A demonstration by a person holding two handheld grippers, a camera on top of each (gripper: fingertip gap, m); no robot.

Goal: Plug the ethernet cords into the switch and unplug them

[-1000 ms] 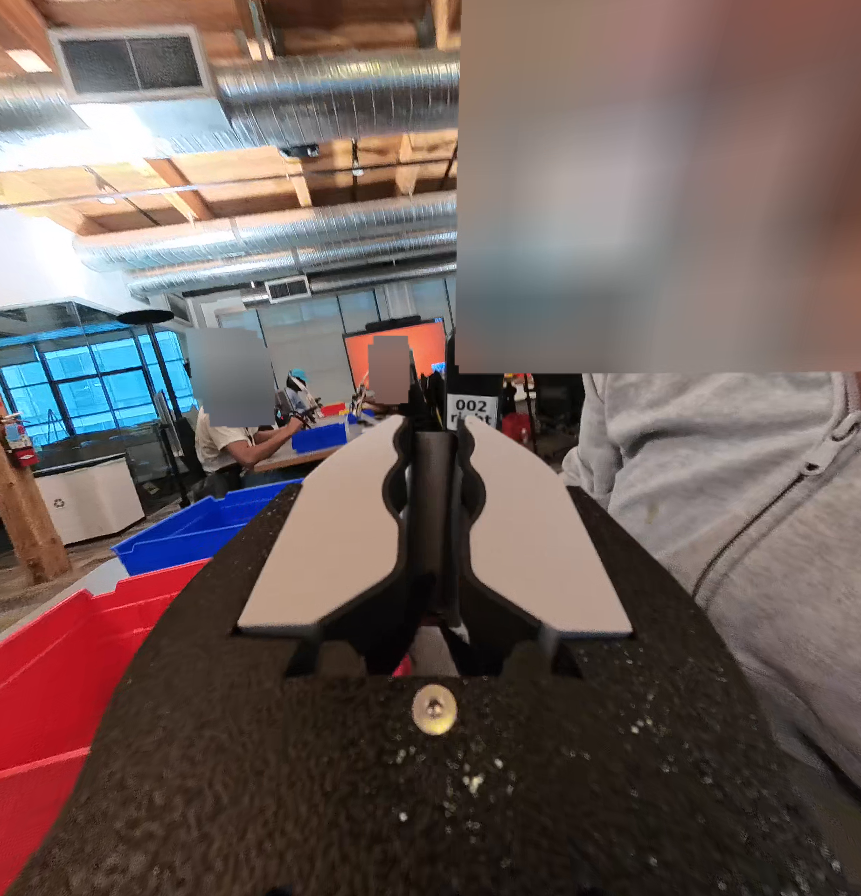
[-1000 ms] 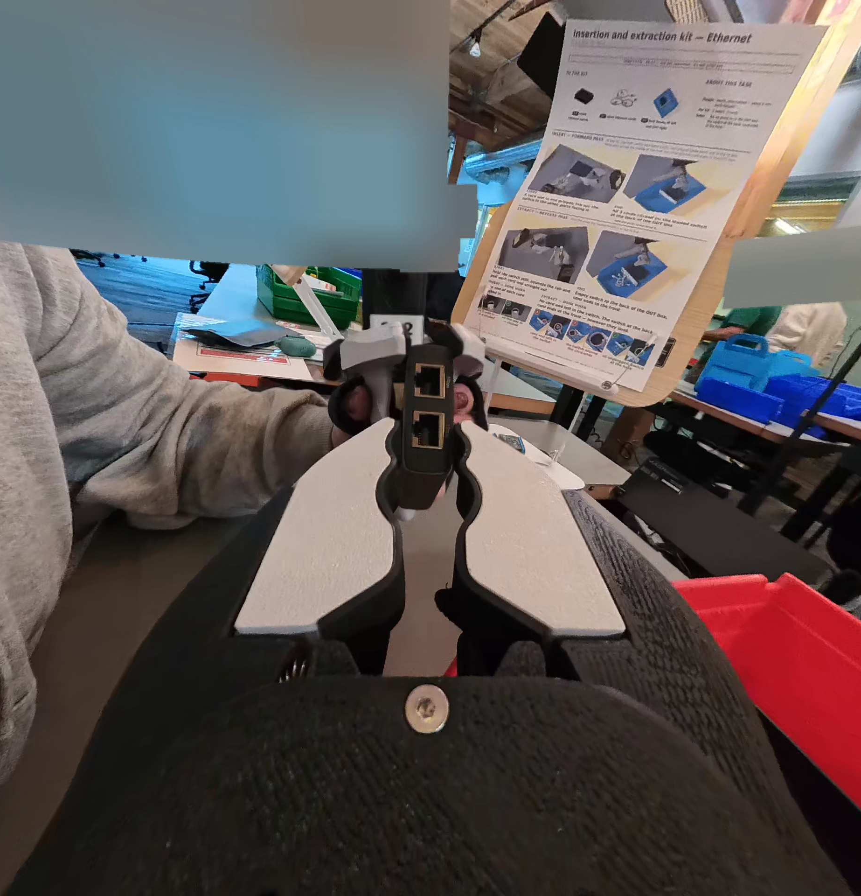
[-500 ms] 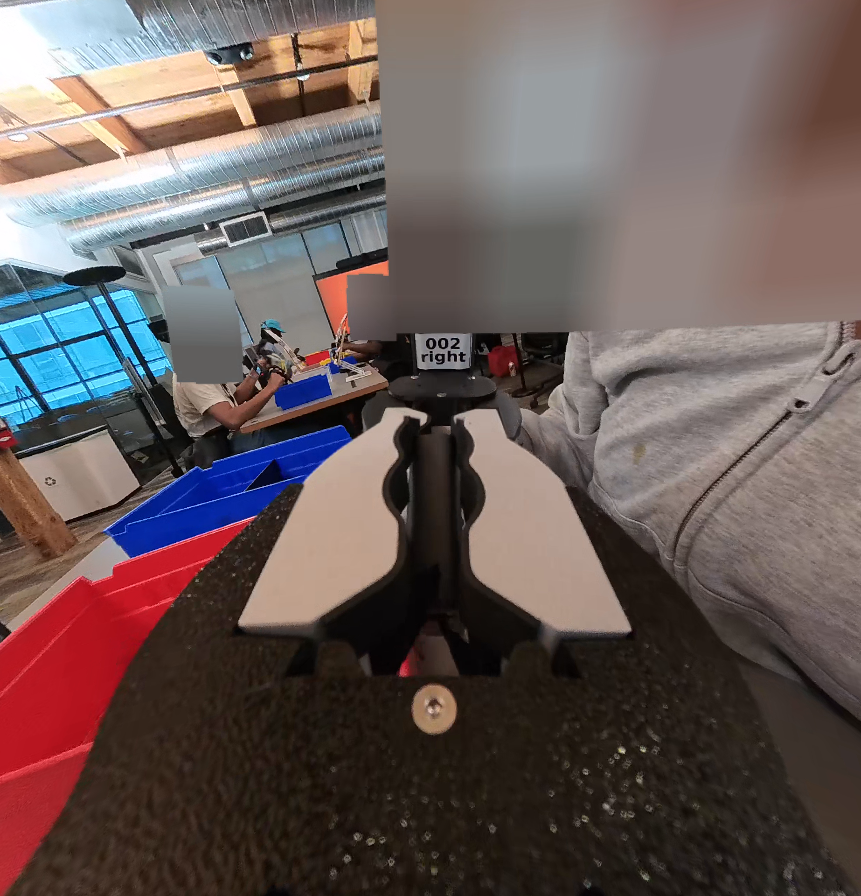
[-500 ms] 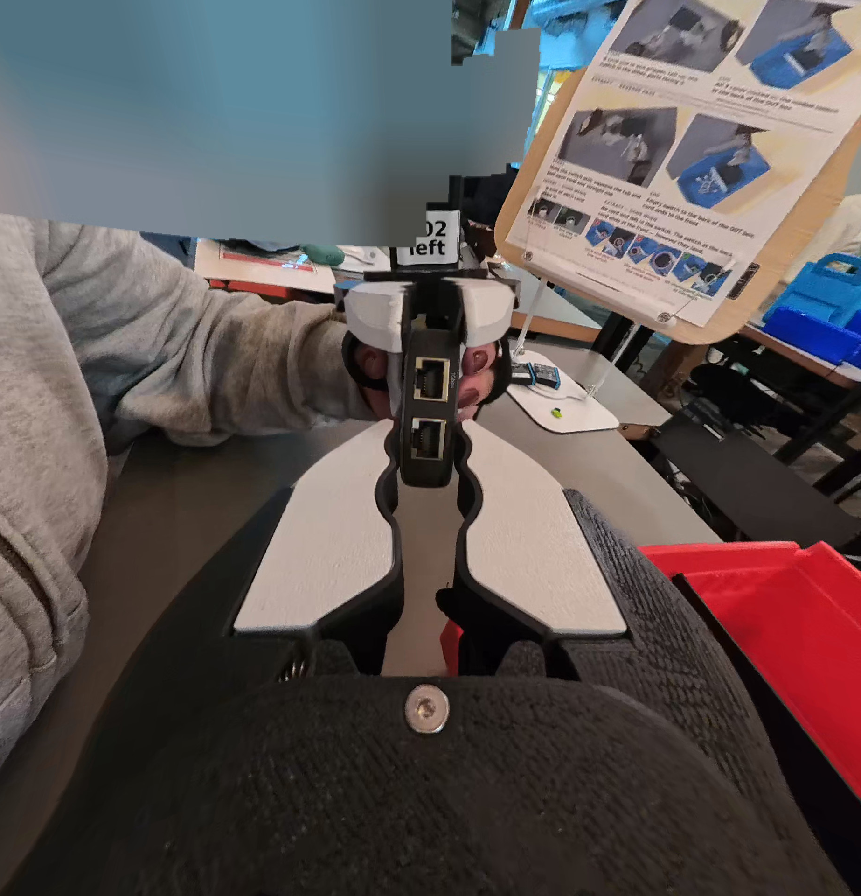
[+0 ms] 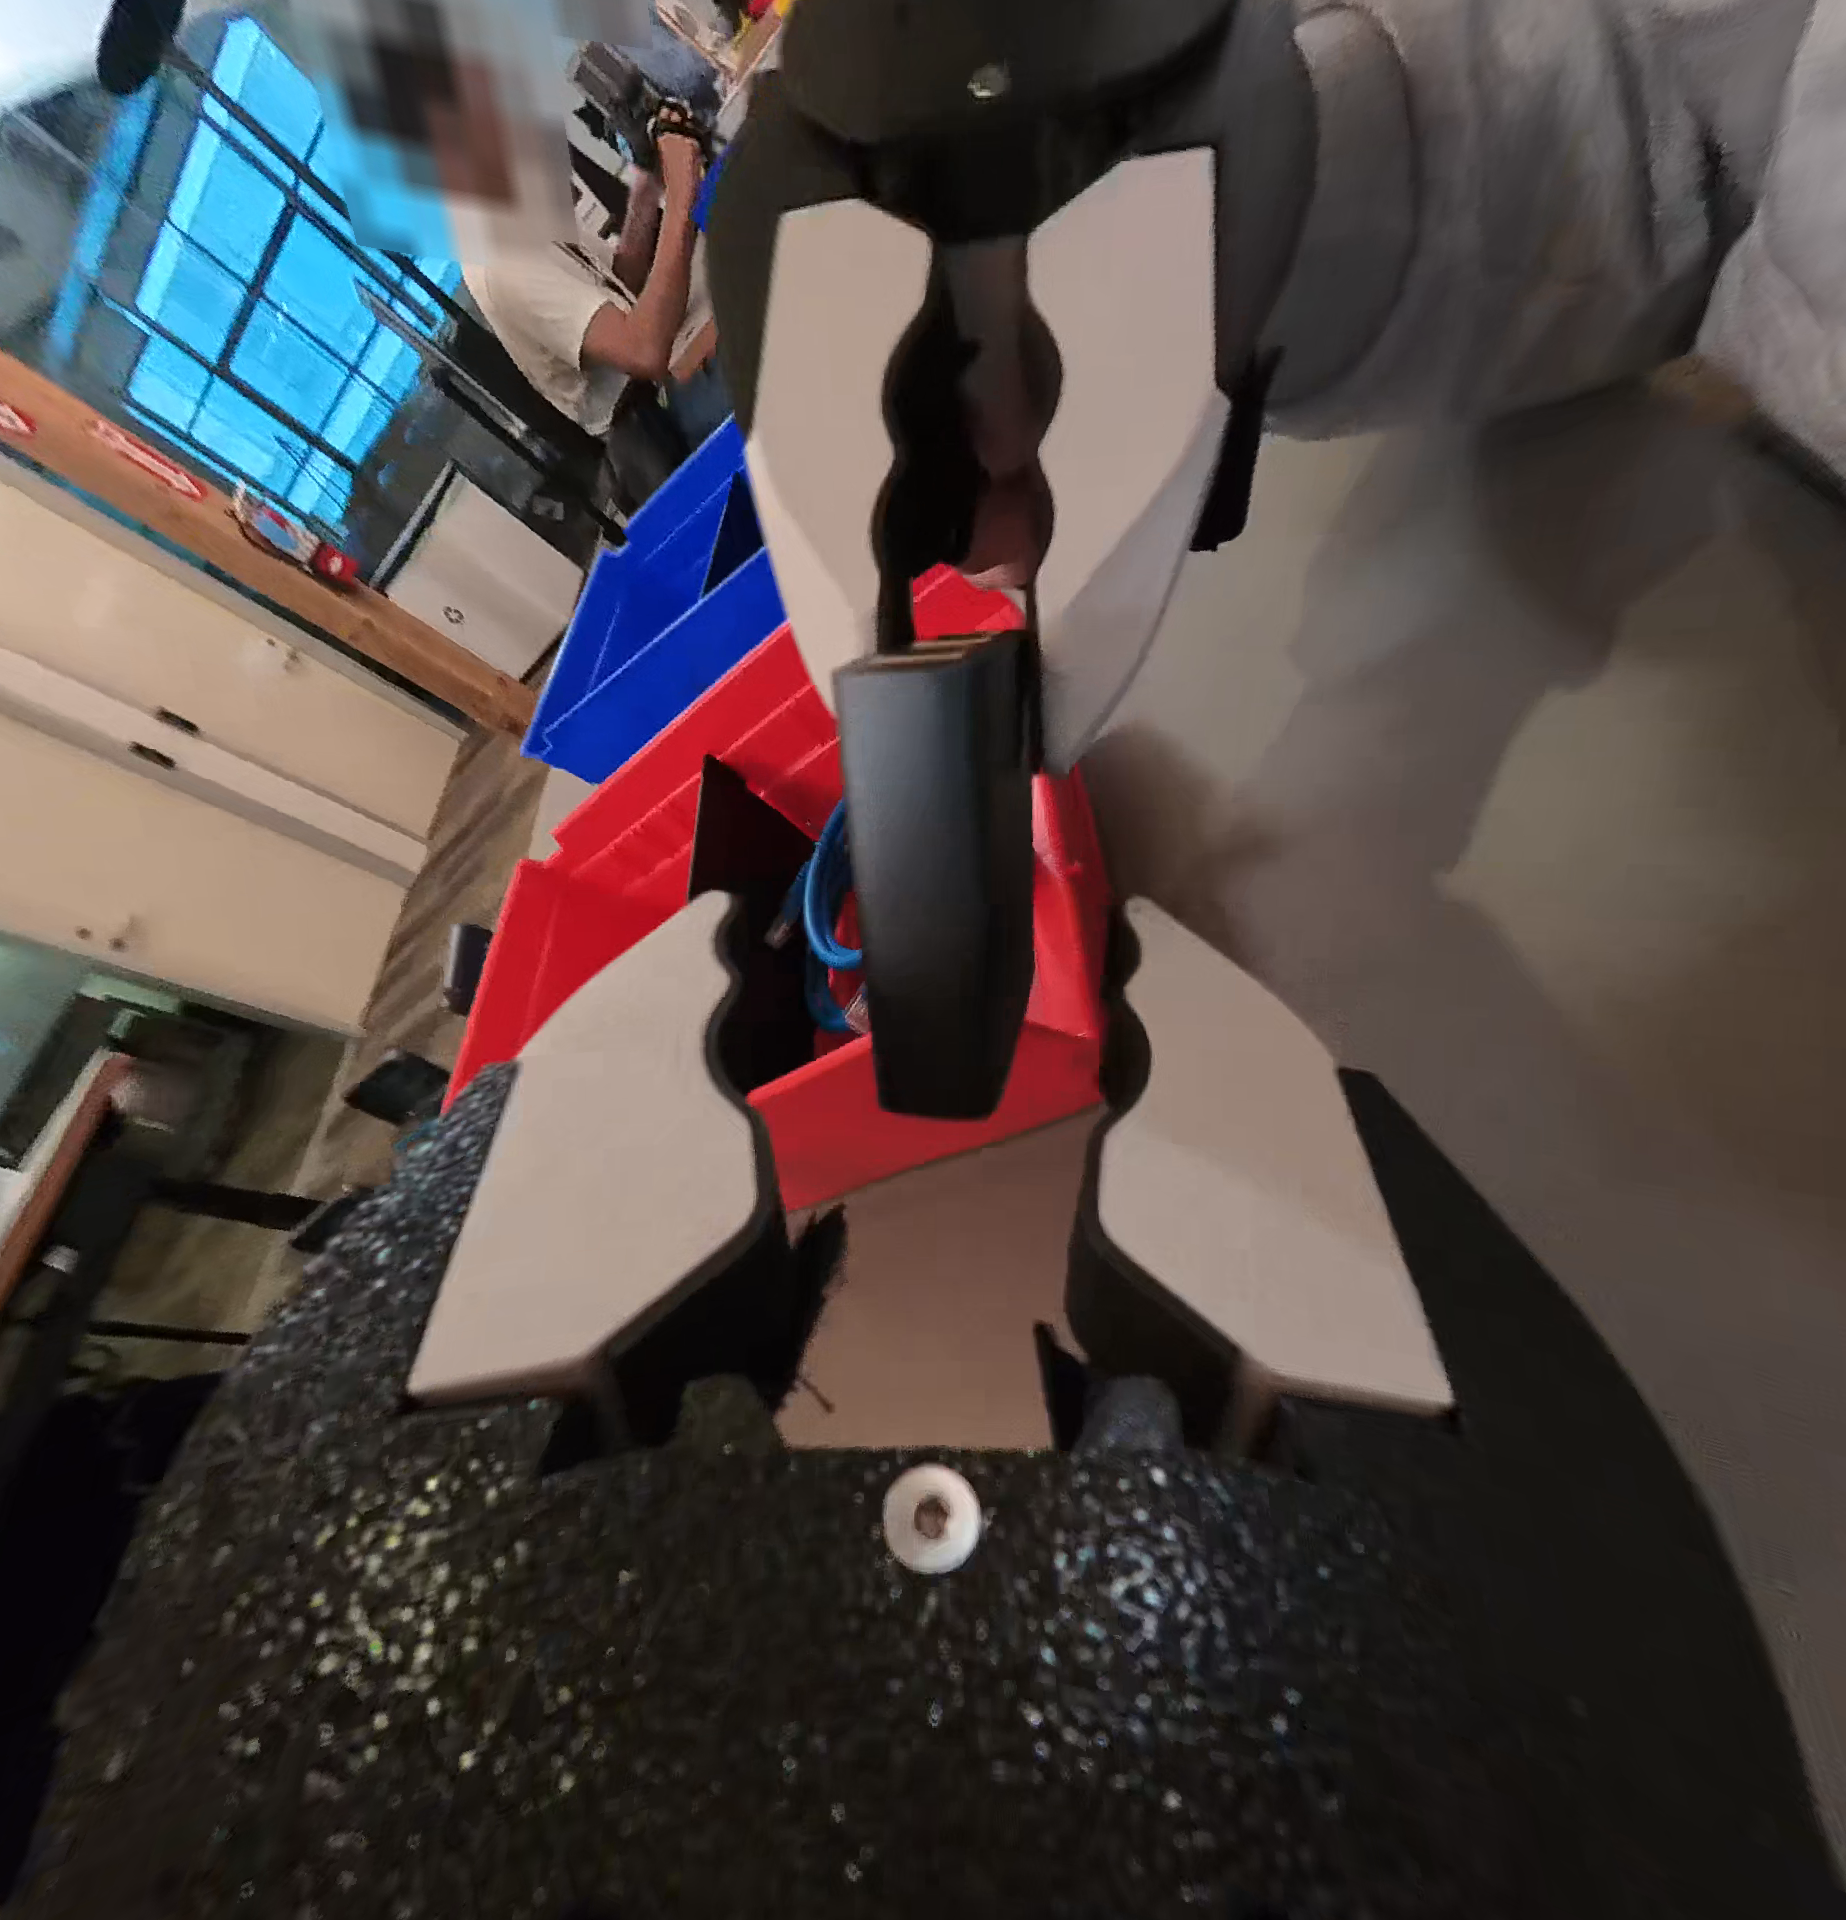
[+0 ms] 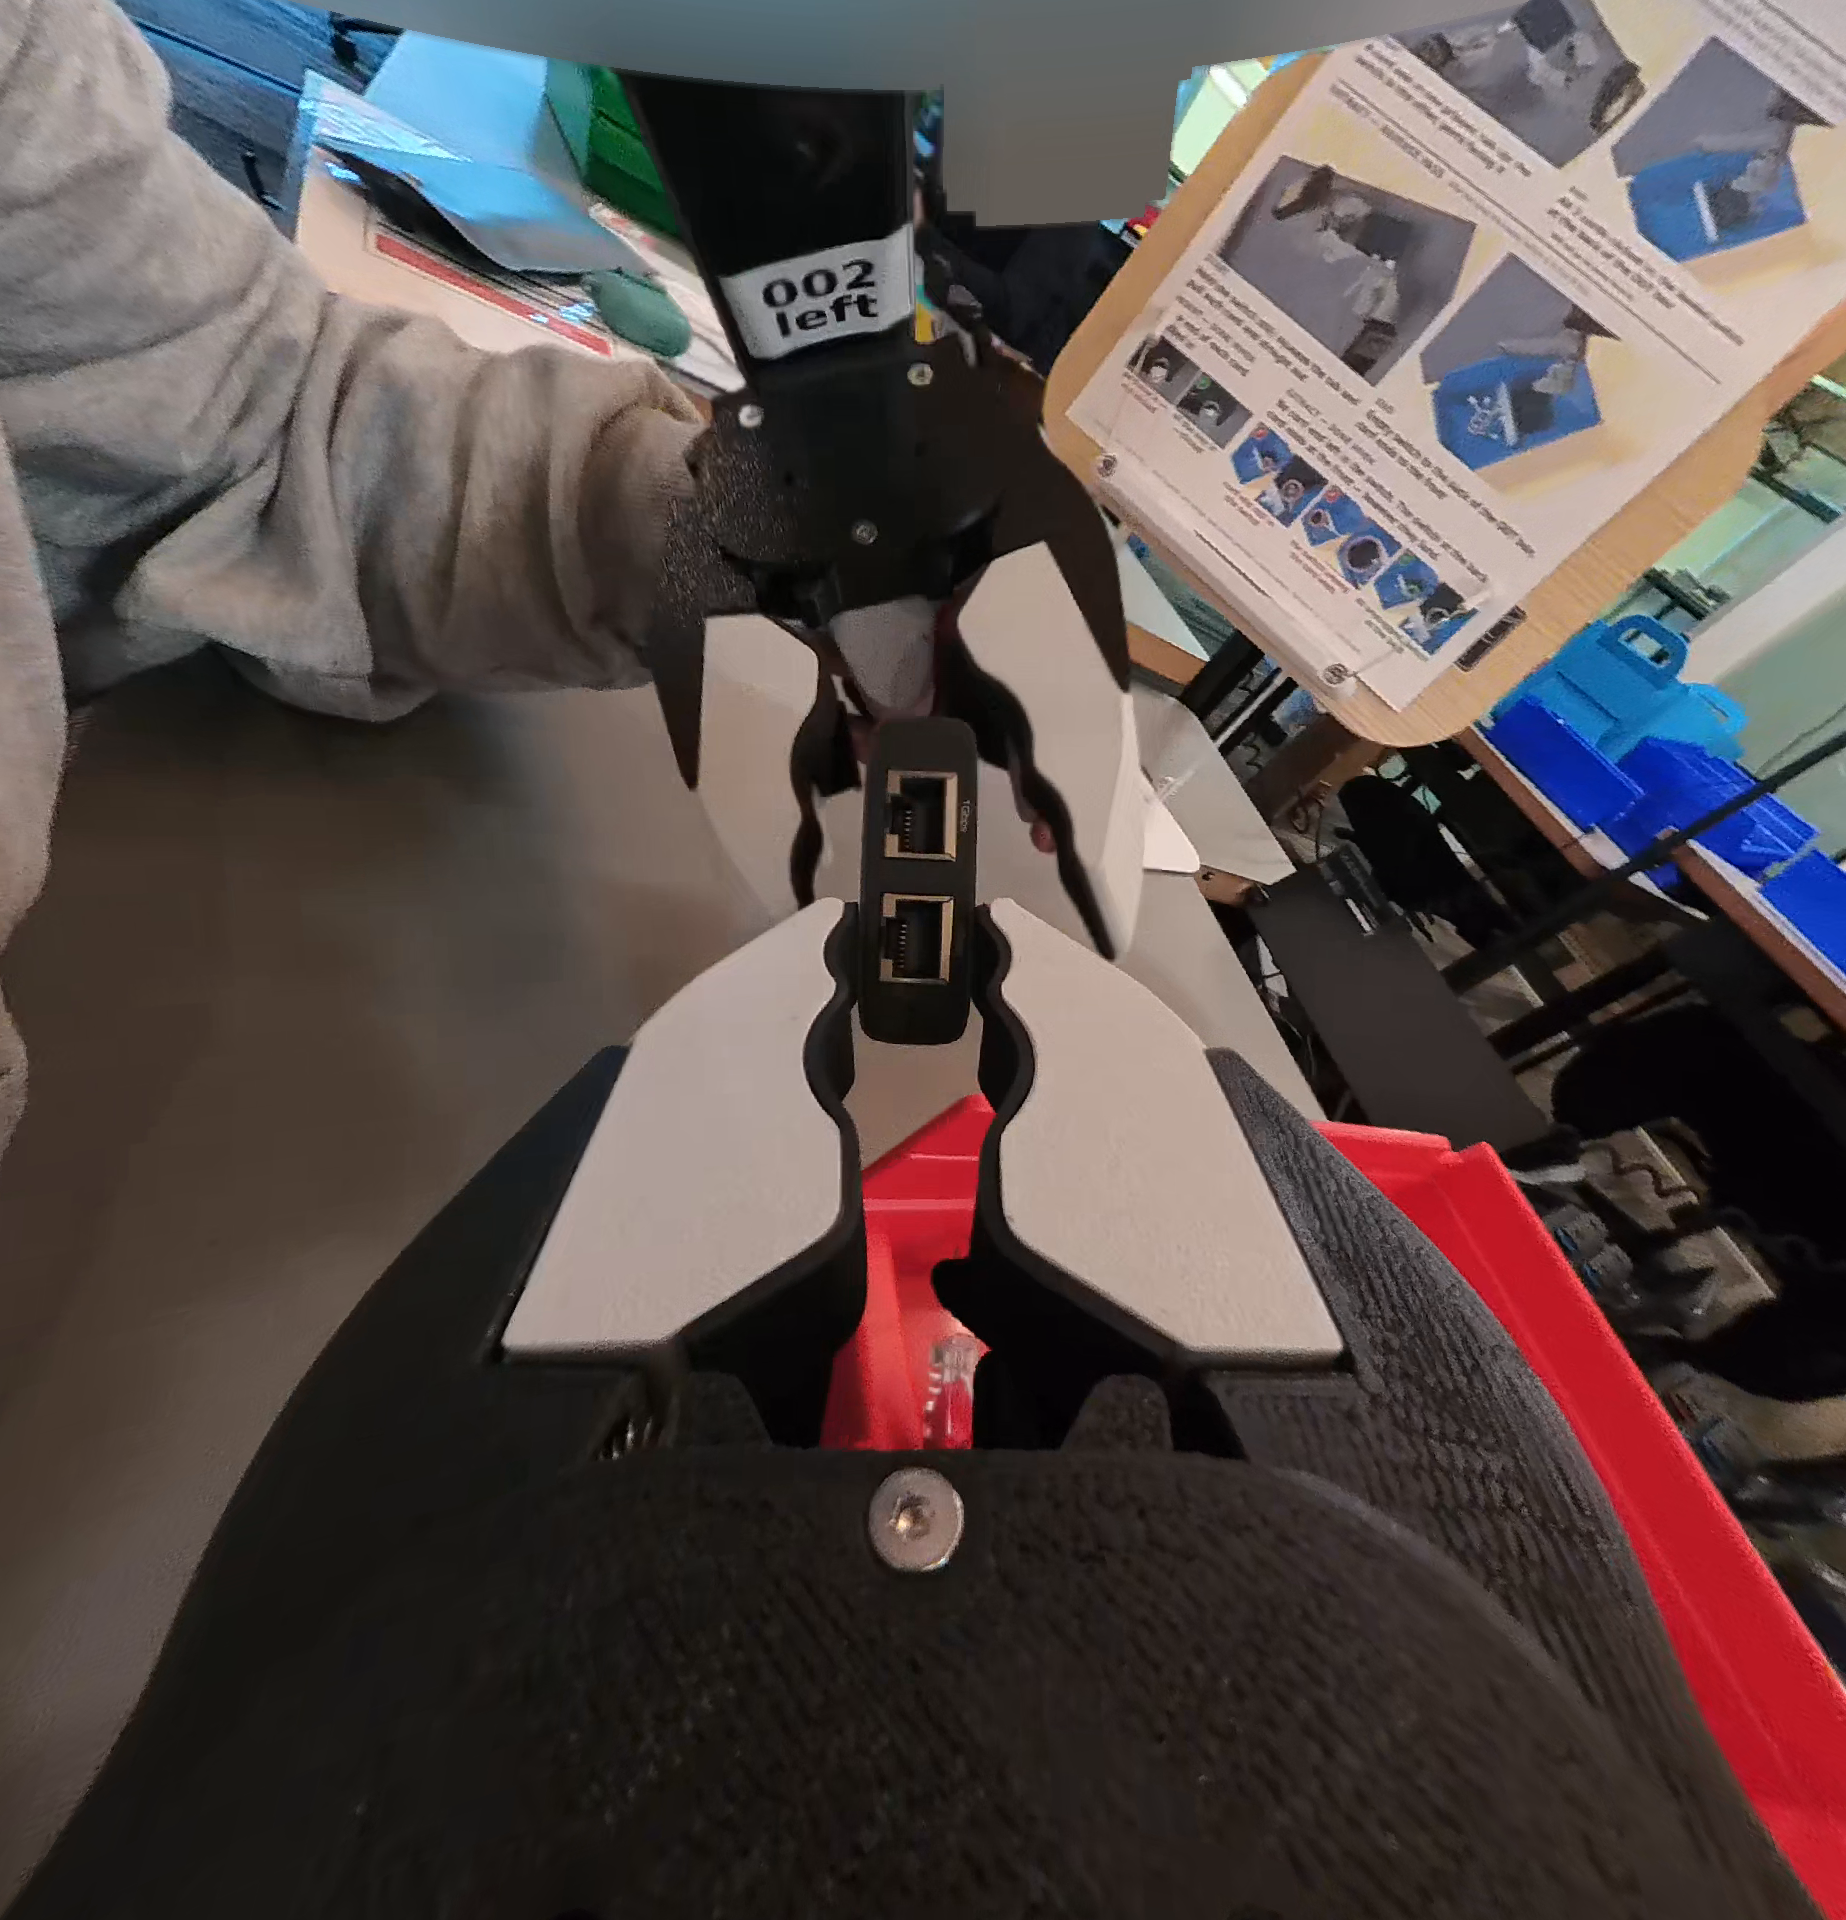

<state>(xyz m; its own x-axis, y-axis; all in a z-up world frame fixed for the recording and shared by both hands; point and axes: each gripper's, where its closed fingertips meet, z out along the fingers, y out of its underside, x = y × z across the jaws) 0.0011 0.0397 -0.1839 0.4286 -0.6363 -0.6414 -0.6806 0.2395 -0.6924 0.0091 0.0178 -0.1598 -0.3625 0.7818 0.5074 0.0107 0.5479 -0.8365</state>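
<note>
**Left wrist view.** The left tongs (image 5: 924, 1049) are spread wide. A black box (image 5: 934, 883) hangs in the gap and touches neither finger. The right tongs (image 5: 950, 623) reach in from the far side and are clamped on the box's far end, so they alone carry it. It is off the worktop (image 5: 1470, 935), above a red bin (image 5: 898, 1132) that has a blue cable (image 5: 823, 914) coiled inside. A blue bin (image 5: 649, 665) sits beyond the red one. Gripping it by one end probably leaves the rest of the body clear for the other tongs. Nothing written can be read here, since the view is blurred by motion.

**Right wrist view.** The right tongs (image 6: 914, 966) pinch the box (image 6: 919, 831) by its sides at the lower end. Its face, with two stacked ports, points at the camera. The lower port lies between the fingertips and the upper port is clear of them. The left tongs stand open around the upper end. A white sticker (image 6: 820, 296) on their body carries printed characters. A line of print beside the upper port is too small to read. To the right stands a board (image 6: 1418, 343) with a sheet of photos and text. A clear plug (image 6: 950, 1382) lies below in the red bin.
</note>
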